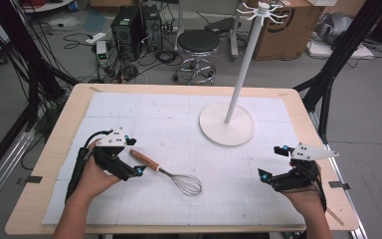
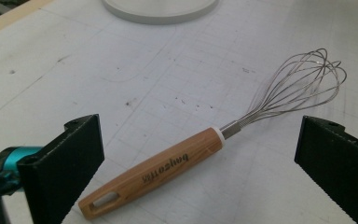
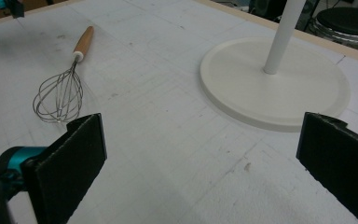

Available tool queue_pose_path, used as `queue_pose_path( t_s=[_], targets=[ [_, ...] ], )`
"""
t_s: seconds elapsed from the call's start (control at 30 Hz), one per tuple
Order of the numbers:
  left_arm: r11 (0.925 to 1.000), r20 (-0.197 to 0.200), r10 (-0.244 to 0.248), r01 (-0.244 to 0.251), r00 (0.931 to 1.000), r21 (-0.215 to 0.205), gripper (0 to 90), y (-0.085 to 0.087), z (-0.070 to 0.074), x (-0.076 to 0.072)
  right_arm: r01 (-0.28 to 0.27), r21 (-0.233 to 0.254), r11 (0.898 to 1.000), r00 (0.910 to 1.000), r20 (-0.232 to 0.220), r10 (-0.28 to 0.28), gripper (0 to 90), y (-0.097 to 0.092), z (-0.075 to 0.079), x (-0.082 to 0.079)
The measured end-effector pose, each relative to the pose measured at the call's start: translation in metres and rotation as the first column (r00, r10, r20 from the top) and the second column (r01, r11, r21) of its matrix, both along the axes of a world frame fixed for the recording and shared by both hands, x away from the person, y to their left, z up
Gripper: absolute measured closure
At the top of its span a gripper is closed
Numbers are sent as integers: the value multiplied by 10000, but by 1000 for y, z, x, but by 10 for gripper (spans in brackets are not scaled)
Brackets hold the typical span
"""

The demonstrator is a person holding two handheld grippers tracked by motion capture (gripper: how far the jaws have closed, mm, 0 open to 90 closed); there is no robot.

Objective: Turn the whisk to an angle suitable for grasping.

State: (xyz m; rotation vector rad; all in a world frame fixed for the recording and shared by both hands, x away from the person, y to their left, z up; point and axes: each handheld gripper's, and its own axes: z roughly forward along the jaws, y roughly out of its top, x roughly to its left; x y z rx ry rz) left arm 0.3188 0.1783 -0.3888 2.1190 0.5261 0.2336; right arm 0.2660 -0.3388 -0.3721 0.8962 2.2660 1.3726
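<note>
A whisk with a wooden handle and wire head lies flat on the white mat, left of centre. My left gripper stands open right at the handle's end; in the left gripper view the handle lies on the mat between the two wide-apart jaws. My right gripper is open near the table's right side, with nothing between its jaws. Its own view shows the whisk farther off to the left. A white stand with a round base and a tall pole topped with hooks rises at the back centre.
The white gridded mat covers most of the wooden table. The stand's base sits just ahead of my right gripper. Beyond the table are a stool, computer towers, cables and a cardboard box.
</note>
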Motion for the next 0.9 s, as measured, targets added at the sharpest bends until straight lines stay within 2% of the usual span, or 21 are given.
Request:
queue_pose_path(
  t_s=[0.1,0.17,0.2,0.27,0.3,0.33,0.43,0.47,0.53,0.63,0.67,0.77,0.8,0.83,0.87,0.9],
  targets=[
    [9936,-91,-316,324,9995,1079,17,-14,0,8,-88,6,10000,10000,12,88,2,1,-1,3],
    [9841,-211,-560,588,9982,1677,30,-24,-2,12,-132,68,9999,9999,-21,132,2,2,-1,5],
    [9746,-225,-650,683,9976,2135,30,-29,-4,14,-132,68,9999,9999,-21,132,2,2,-1,5],
    [9486,-278,-955,994,9950,3004,32,-39,-8,17,-173,125,9998,9998,29,173,2,3,0,7],
    [9401,-245,-1075,1097,9939,3229,35,-43,-10,18,-265,114,9996,9996,30,265,3,7,0,8],
    [9310,-394,-1143,1209,9927,3444,35,-47,-13,19,-265,114,9996,9996,30,265,3,7,0,8],
    [8925,-574,-1505,1606,9869,4215,92,-55,-17,22,-375,-129,9992,9993,53,376,2,11,-1,9],
    [8828,-561,-1563,1650,9861,4399,104,-57,-18,23,-406,-193,9990,9992,51,407,2,12,-1,10],
    [8828,-567,-1648,1729,9847,4368,113,-59,-19,25,-419,-182,9990,9991,67,420,2,12,-1,10],
    [8686,-676,-1647,1772,9840,4627,165,-59,-23,28,-352,-64,9994,9993,125,353,3,10,1,9],
    [8611,-747,-1669,1823,9831,4746,178,-59,-24,30,-348,-41,9994,9993,125,349,3,10,1,9],
    [8462,-961,-1652,1911,9816,4975,239,-59,-28,32,-388,-119,9992,9992,109,389,3,11,0,9],
    [8249,-1292,-1673,2106,9774,5246,282,-60,-32,33,-407,-149,9991,9991,101,408,3,12,0,9],
    [8249,-1292,-1673,2106,9774,5246,335,-60,-32,33,-415,-137,9990,9991,86,416,2,12,0,9],
    [8319,-1418,-1637,2138,9763,5120,356,-60,-32,33,-425,-129,9990,9991,72,426,3,12,0,9],
    [8288,-1428,-1736,2229,9744,5133,369,-61,-31,33,-402,-143,9991,9992,55,403,3,11,0,8]
  ],
)
